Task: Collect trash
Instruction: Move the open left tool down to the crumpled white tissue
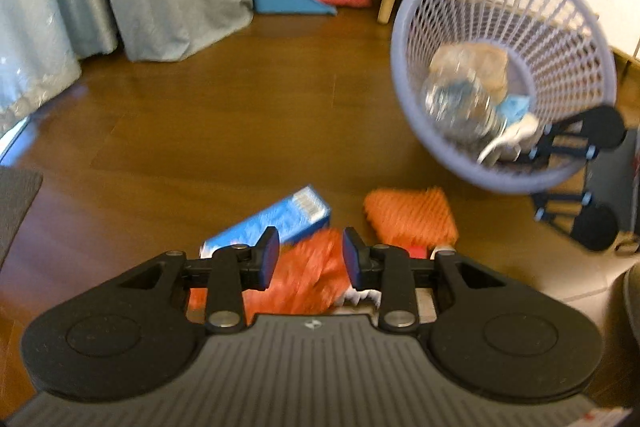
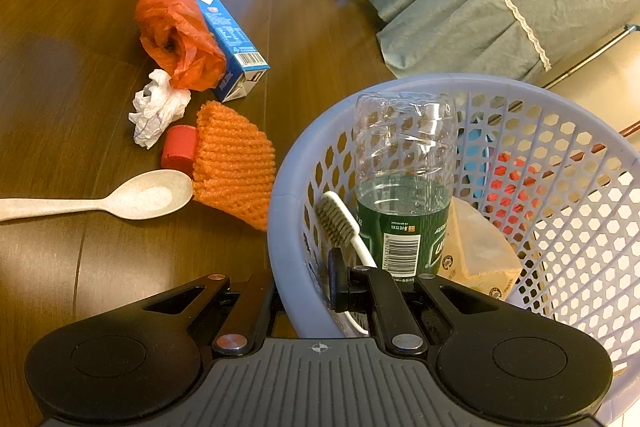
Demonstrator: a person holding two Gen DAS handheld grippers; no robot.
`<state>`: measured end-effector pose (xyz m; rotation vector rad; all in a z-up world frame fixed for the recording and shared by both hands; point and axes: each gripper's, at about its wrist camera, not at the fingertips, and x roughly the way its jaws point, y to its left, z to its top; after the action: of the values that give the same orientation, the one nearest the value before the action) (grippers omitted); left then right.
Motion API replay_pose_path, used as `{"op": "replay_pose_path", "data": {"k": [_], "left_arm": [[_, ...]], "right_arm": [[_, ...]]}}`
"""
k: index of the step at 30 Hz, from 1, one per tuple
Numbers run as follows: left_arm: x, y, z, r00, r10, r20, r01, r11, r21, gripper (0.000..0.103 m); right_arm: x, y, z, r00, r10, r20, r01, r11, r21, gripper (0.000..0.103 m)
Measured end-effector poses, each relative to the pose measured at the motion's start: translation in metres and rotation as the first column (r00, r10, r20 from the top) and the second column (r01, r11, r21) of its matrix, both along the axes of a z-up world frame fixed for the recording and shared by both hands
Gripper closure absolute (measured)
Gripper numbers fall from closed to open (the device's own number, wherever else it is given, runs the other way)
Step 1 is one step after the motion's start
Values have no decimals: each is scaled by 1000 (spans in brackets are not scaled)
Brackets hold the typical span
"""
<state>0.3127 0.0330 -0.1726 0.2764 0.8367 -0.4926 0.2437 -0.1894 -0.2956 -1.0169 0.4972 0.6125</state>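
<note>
Right gripper (image 2: 304,283) clamps lavender basket (image 2: 280,223) rim (bottle (image 2: 404,187), toothbrush (image 2: 340,223) inside), left gripper (image 1: 310,259) parted over orange bag (image 1: 308,275)

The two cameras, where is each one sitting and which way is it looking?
Left wrist: rides the left gripper, low, looking across the floor at the orange bag between its open fingers.
Right wrist: rides the right gripper, looking down at the basket whose rim it clamps.
Both show the basket, blue carton and orange netting.
</note>
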Motion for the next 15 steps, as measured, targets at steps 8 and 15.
{"op": "replay_pose_path", "data": {"k": [8,15], "left_arm": [[-14,3,-37,997,3,-83,-3,1000,0,71],[-20,-29,-62,986,-49,-158,45,999,-29,62]], "right_arm": [[-1,1,-2,1000,4,1,-4,1000,-7,99],[-1,1,-3,1000,5,2,-5,1000,-9,99]]}}
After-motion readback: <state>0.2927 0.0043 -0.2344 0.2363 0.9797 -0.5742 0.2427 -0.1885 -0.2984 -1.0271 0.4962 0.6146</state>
